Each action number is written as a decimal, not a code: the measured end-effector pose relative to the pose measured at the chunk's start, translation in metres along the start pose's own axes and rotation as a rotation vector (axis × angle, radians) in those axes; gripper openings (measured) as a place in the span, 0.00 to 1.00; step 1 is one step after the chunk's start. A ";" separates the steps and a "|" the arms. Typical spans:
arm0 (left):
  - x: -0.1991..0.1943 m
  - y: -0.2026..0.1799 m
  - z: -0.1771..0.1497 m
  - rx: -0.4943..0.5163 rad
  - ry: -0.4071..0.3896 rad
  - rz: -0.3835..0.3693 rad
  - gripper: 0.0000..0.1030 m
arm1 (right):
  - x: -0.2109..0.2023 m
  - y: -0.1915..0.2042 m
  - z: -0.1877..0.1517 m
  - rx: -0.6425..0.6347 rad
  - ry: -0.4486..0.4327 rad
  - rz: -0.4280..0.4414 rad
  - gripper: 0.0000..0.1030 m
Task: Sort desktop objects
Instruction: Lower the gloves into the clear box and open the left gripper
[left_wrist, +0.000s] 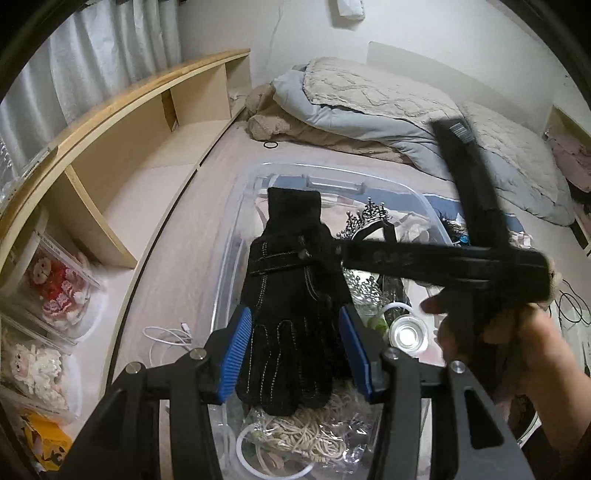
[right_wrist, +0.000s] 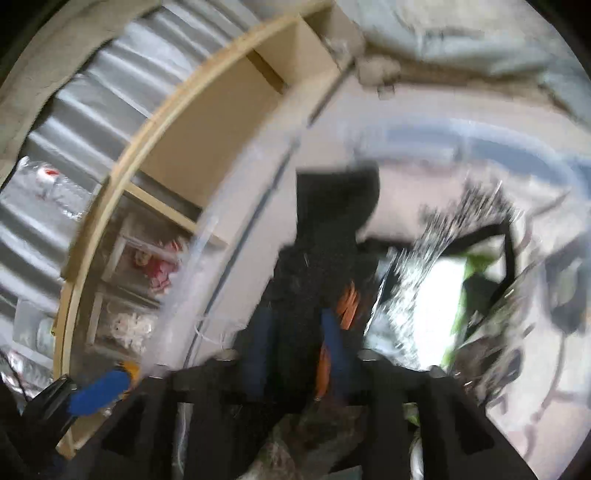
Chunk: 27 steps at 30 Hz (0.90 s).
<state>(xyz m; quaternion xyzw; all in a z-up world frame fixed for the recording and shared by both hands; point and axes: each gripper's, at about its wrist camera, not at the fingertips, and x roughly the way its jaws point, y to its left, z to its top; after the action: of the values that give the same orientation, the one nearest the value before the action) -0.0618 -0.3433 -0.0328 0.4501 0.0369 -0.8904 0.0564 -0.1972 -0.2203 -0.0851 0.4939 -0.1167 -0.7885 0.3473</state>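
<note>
A black knit glove (left_wrist: 291, 295) with pale stitching lies between the blue pads of my left gripper (left_wrist: 295, 347), over a clear plastic bin (left_wrist: 236, 221) on the bed. The pads sit at the glove's sides and look closed on it. My right gripper (left_wrist: 317, 253) reaches in from the right, its tips pinching the glove near the wrist strap. In the blurred right wrist view the glove (right_wrist: 317, 251) runs between my right gripper's (right_wrist: 299, 343) blue pads.
The bin holds a beaded black tiara (left_wrist: 369, 218), a coil of pale cord (left_wrist: 306, 435), a glass jar (left_wrist: 408, 334) and clear bags. A white cable (left_wrist: 166, 336) lies left of the bin. A wooden shelf (left_wrist: 122, 147) with doll boxes stands left. Bedding (left_wrist: 406, 107) is heaped behind.
</note>
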 end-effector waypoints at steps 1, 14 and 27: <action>0.000 0.000 0.000 -0.005 -0.001 -0.004 0.48 | -0.008 0.002 0.001 -0.027 -0.017 -0.015 0.63; -0.010 -0.013 -0.005 -0.074 -0.029 -0.047 0.86 | -0.078 -0.009 -0.004 -0.147 -0.122 0.024 0.89; -0.036 -0.046 -0.007 -0.075 -0.105 -0.009 0.90 | -0.138 -0.014 -0.031 -0.259 -0.230 -0.033 1.00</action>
<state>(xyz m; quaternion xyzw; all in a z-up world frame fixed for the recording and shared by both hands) -0.0415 -0.2946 -0.0071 0.4002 0.0691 -0.9111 0.0708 -0.1393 -0.1137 -0.0113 0.3533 -0.0450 -0.8538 0.3796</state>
